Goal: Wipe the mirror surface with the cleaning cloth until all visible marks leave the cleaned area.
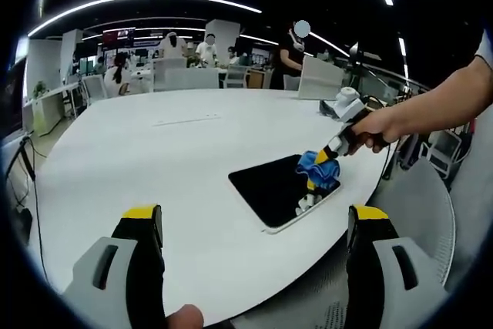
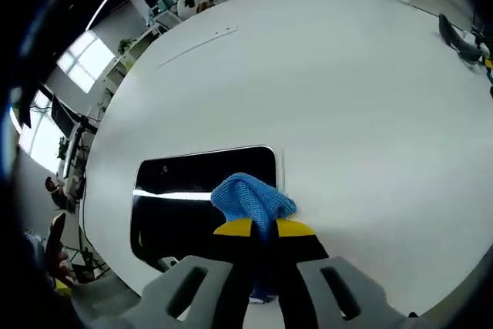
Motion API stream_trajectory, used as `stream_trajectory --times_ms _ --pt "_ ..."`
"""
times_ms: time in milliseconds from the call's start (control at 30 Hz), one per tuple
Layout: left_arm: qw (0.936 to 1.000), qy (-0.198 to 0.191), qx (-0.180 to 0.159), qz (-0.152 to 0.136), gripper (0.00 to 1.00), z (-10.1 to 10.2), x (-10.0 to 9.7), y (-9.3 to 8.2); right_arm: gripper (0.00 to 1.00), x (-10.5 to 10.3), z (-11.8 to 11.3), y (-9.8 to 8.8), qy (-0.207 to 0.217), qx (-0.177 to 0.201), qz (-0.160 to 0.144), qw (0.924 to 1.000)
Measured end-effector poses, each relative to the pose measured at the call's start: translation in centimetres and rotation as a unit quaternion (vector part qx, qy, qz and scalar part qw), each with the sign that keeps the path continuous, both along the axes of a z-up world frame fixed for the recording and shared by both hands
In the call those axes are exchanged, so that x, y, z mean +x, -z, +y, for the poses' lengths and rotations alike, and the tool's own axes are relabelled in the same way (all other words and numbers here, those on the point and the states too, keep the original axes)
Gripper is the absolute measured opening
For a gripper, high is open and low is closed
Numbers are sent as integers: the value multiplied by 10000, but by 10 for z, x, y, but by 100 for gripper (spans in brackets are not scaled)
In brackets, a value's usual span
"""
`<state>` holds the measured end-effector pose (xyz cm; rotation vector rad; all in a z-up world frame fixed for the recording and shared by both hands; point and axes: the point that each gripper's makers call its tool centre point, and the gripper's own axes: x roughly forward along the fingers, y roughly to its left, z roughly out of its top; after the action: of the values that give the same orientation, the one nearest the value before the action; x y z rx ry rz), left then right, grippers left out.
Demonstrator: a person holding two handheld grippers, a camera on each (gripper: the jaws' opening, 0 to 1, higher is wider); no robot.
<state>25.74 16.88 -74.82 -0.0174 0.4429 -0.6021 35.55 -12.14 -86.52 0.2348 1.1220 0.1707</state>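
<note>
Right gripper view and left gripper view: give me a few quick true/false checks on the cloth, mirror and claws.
1. The right claw is shut on the blue cloth. True.
2. The cloth touches the mirror. True.
3. The left claw holds the cloth. False: it is open with nothing between its jaws, back from the mirror.
4. The mirror stands upright. False: it lies flat on the white table.

One mirror [image 1: 276,188] lies on the one white surface [image 1: 154,159], with one blue cleaning cloth [image 1: 316,167] at its three o'clock edge. Two tongs are in play: the left tongs [image 1: 254,225] and the right tongs [image 2: 264,230]. One hand [image 1: 377,129] shows.
</note>
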Motion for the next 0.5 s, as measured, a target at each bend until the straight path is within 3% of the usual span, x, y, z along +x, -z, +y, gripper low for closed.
stream_trajectory --times_ms 500 --pt "10000 -69 58 -29 99 1 13 1 4 2 -2 4 -60 -133 -73 9999"
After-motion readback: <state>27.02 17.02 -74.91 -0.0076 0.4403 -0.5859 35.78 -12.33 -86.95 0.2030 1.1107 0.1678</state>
